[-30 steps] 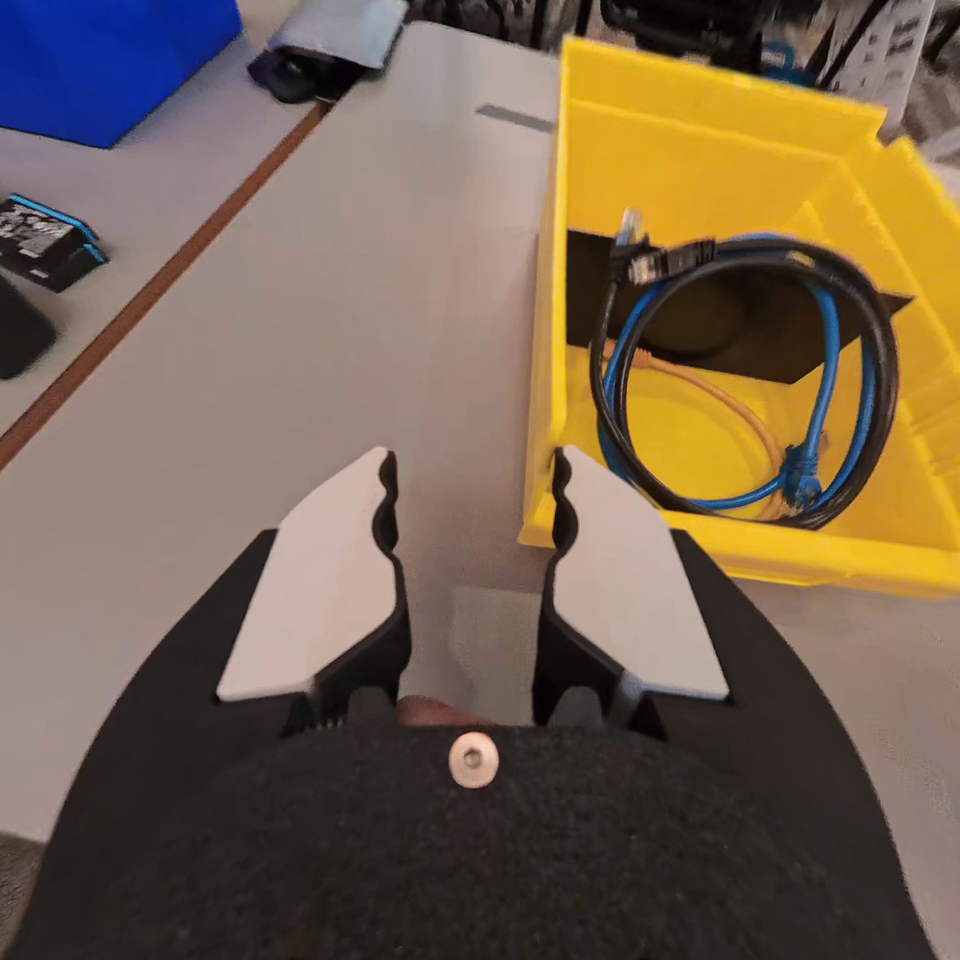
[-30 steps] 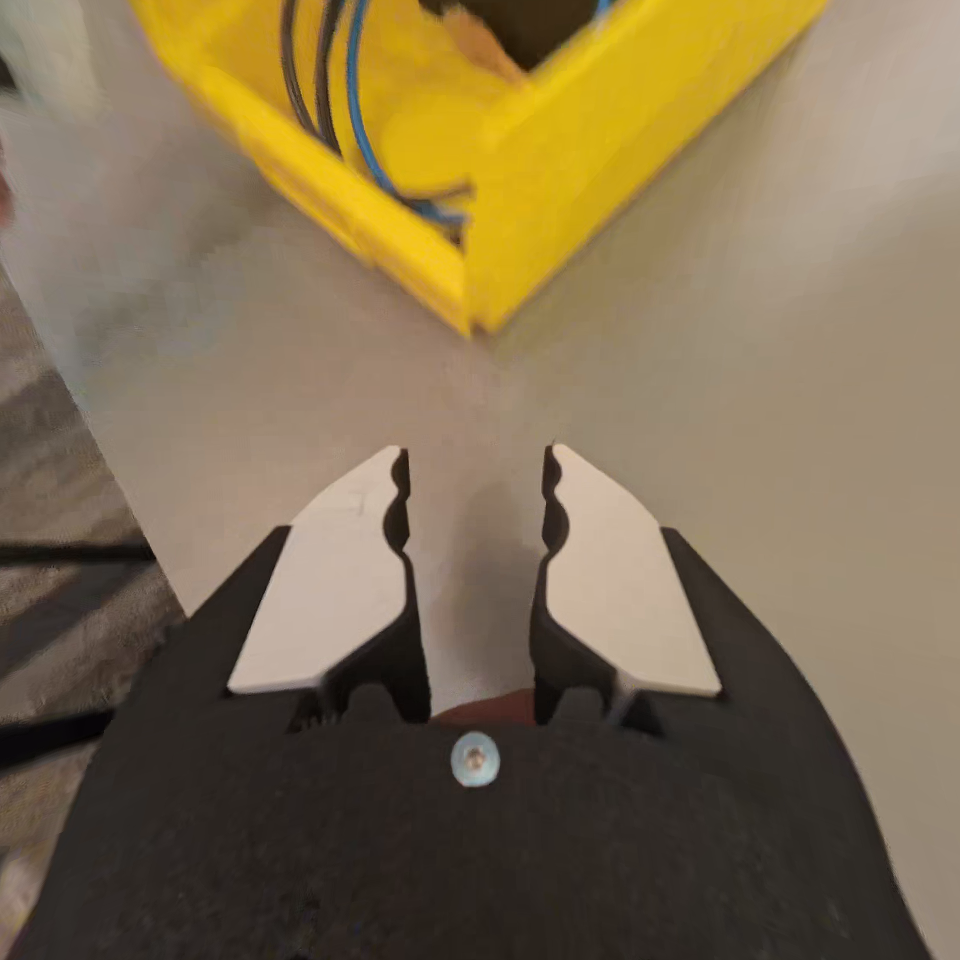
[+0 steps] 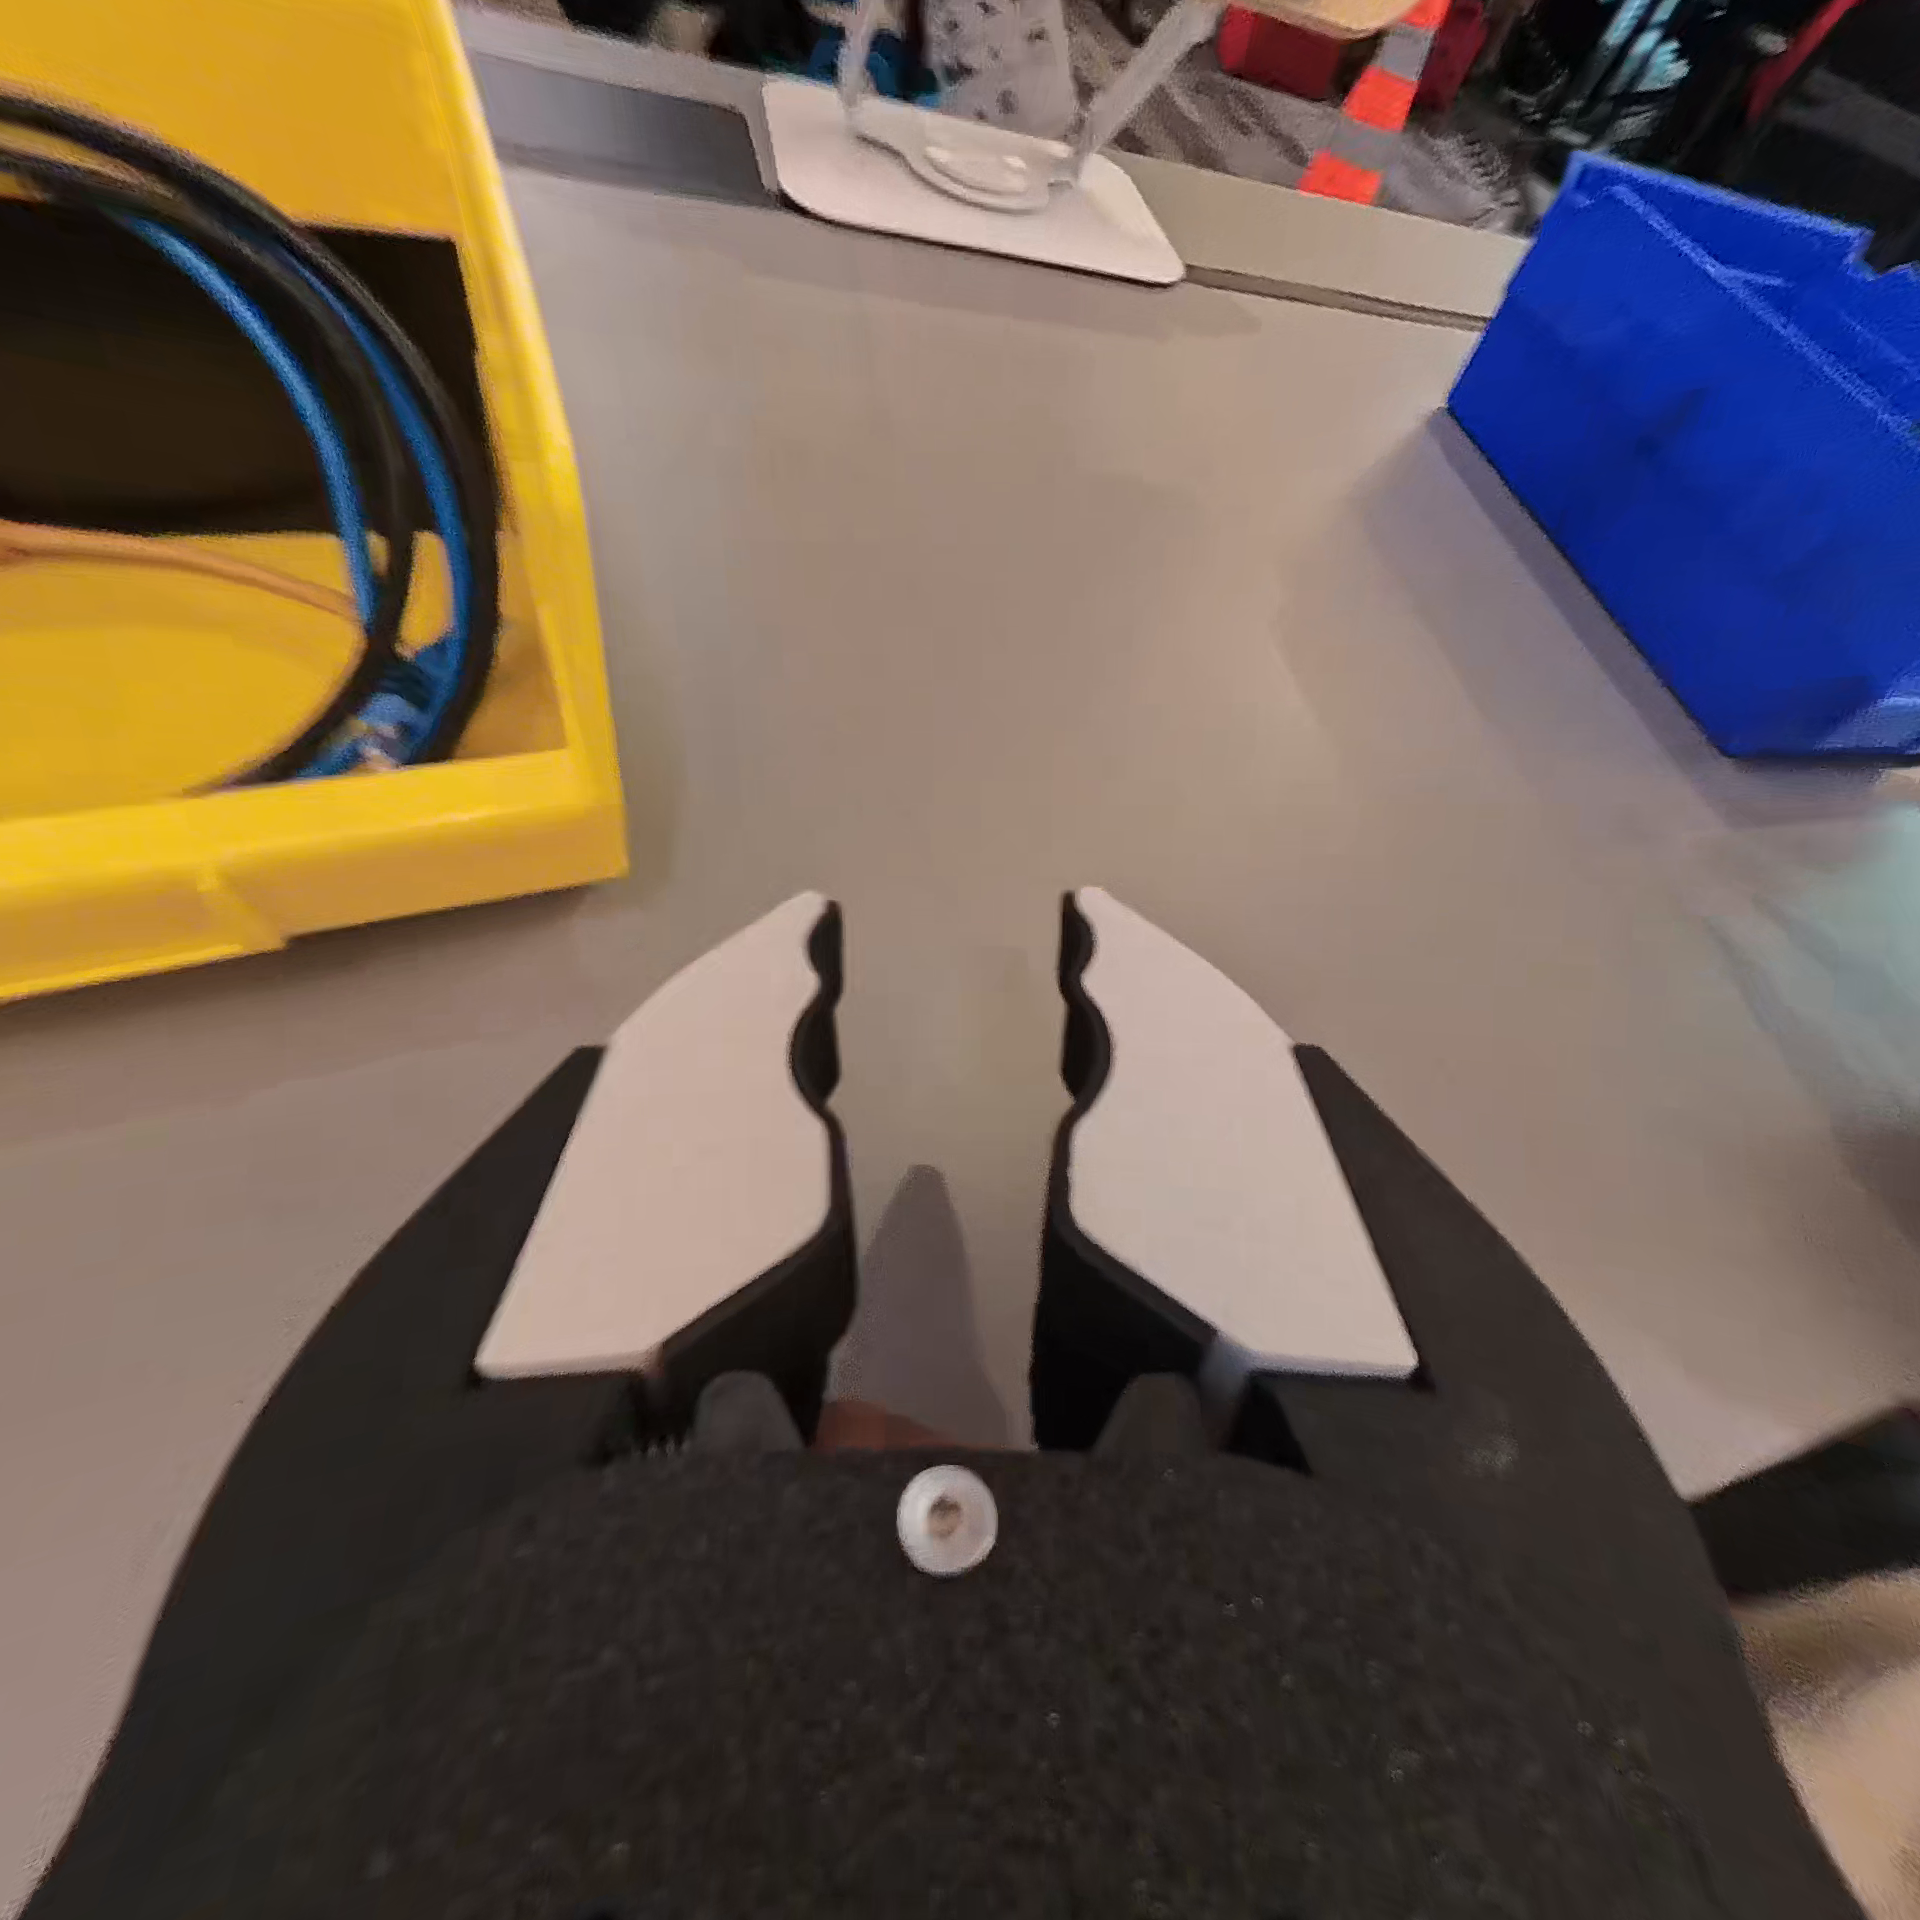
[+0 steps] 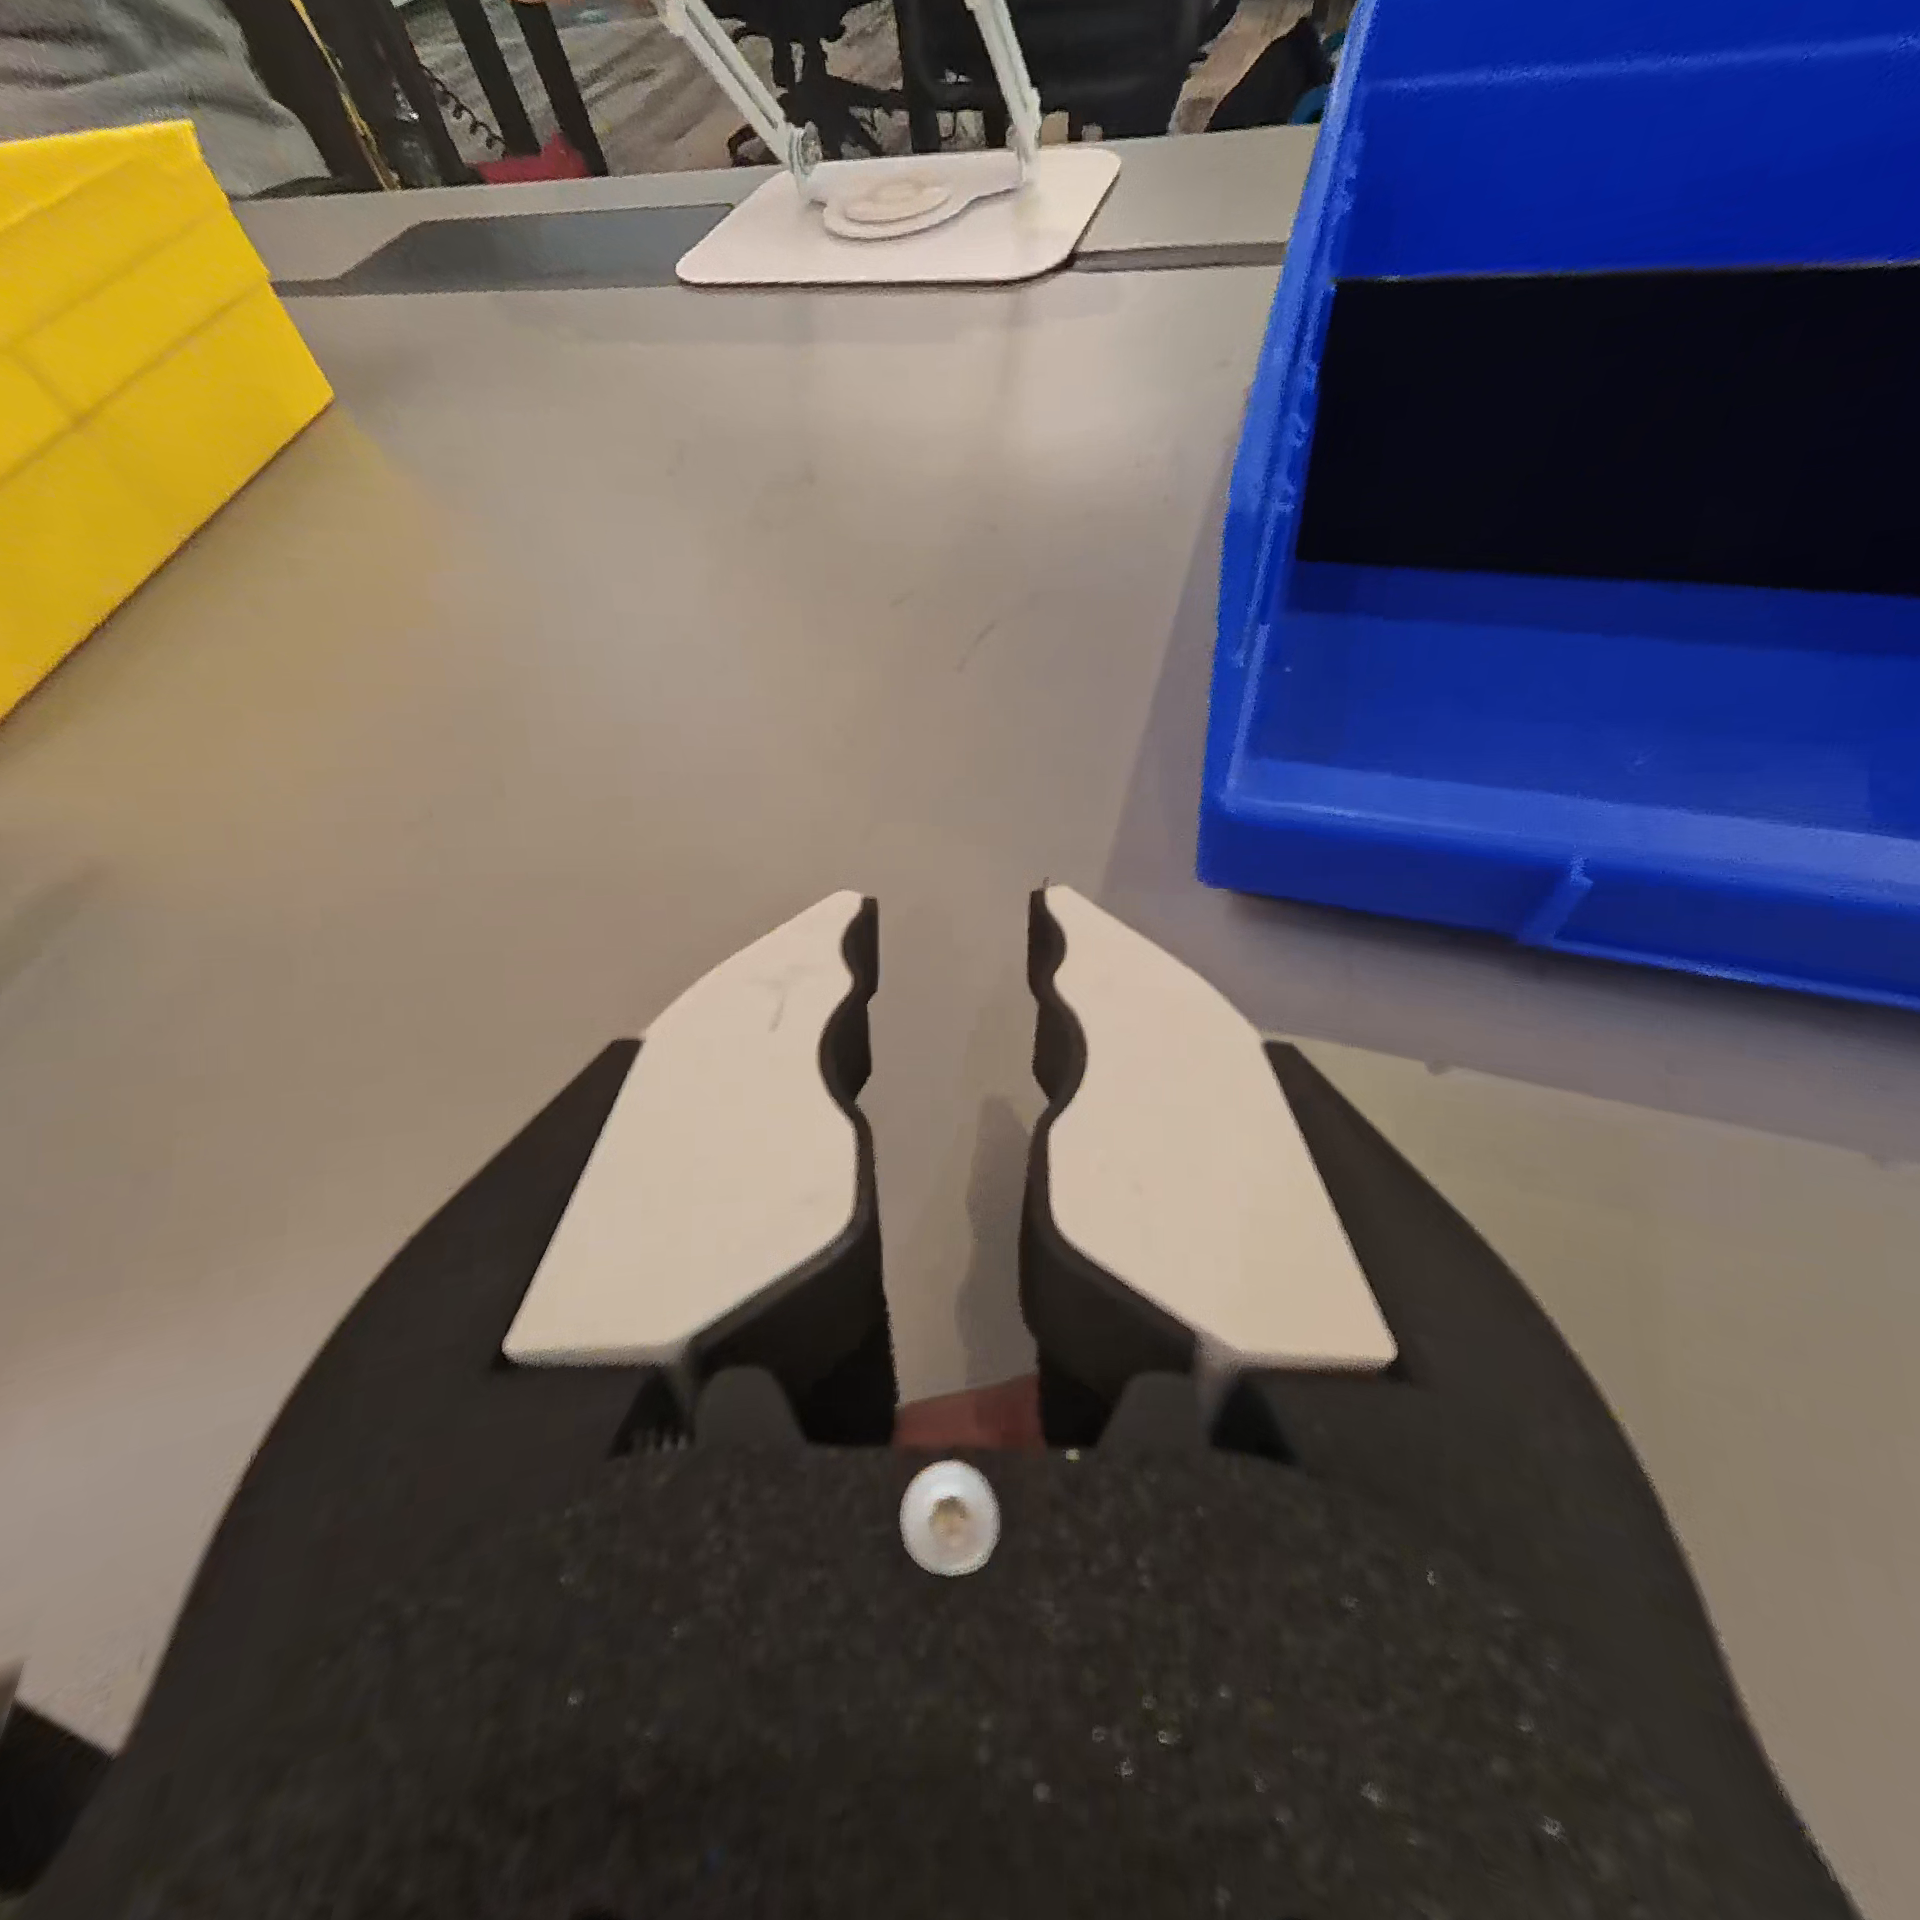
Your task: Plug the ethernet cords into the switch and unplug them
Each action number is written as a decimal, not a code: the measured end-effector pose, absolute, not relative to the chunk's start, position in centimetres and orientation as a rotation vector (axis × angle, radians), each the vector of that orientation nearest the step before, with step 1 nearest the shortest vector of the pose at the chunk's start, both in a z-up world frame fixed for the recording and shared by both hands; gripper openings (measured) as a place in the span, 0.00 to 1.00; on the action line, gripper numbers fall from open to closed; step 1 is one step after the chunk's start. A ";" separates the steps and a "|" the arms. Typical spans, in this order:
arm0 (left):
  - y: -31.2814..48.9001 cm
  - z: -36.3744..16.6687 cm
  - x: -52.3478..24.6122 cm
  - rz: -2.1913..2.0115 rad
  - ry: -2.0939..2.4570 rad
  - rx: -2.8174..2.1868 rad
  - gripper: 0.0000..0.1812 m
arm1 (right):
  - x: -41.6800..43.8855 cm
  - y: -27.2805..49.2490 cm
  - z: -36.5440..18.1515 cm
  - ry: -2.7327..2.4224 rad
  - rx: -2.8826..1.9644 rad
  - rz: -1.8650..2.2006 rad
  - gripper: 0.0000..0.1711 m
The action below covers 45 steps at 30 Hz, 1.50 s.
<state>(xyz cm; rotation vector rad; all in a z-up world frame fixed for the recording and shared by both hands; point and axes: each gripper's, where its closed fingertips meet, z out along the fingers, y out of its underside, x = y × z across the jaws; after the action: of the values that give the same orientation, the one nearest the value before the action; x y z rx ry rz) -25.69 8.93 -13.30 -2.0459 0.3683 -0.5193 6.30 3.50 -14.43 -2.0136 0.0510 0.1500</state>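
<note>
While both grippers hang over it with nothing between their fingers, the grey table (image 3: 935, 540) fills most of each view, bare in the wide stretch between the two bins. To the right of that stretch stands the blue bin (image 4: 1558, 727), its open front facing the right wrist camera, with a dark panel (image 4: 1610, 416) across its back half; the left wrist view catches the same bin (image 3: 1683, 468) from its outer side, somewhat blurred. Opposite it stands the yellow bin (image 3: 312, 842), seen from the right wrist only as a plain outer wall (image 4: 135, 416). Inside the yellow bin, against its right-hand wall, the ethernet cords lie in loose coils: a black cord (image 3: 416, 416) looped on the outside, a blue cord (image 3: 312, 395) running just within it and ending in a bundle near the front wall, and a thin orange cord (image 3: 208, 566) lying on the bin floor beneath them. A black panel (image 3: 156, 416) sits behind the coils; whether the switch is in there cannot be told. At the far table edge lies a white stand base (image 4: 904, 223) with slim white legs rising from it. Nearer the cameras, the left gripper (image 3: 945, 914) has its grey fingers spread apart over bare table, just right of the yellow bin's front corner. The right gripper (image 4: 954, 904) is likewise parted, a little narrower, just left of the blue bin's front lip.
</note>
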 end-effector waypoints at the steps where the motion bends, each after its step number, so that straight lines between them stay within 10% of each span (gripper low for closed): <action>1: 8.6 -13.6 -25.3 -0.603 0.364 -2.066 0.12 | 6.6 3.7 -14.5 0.050 -2.017 0.121 0.15; 6: 8.5 -13.8 -26.3 -0.724 0.266 -2.101 0.11 | 8.4 5.3 -13.5 0.083 -1.953 0.001 0.00; 24: 4.9 -15.2 -24.0 -0.842 0.576 -2.178 0.00 | 3.8 4.2 -16.2 -0.136 -2.145 0.539 0.00; 45: 8.6 -11.2 -29.9 -0.436 0.495 -1.931 0.02 | 6.7 4.0 -10.1 -0.292 -1.813 0.151 0.00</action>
<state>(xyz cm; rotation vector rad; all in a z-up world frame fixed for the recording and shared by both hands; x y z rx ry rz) -29.93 8.64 -11.21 -1.9314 0.4947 -0.4360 6.70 4.04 -10.12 -1.8125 -0.2922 0.1507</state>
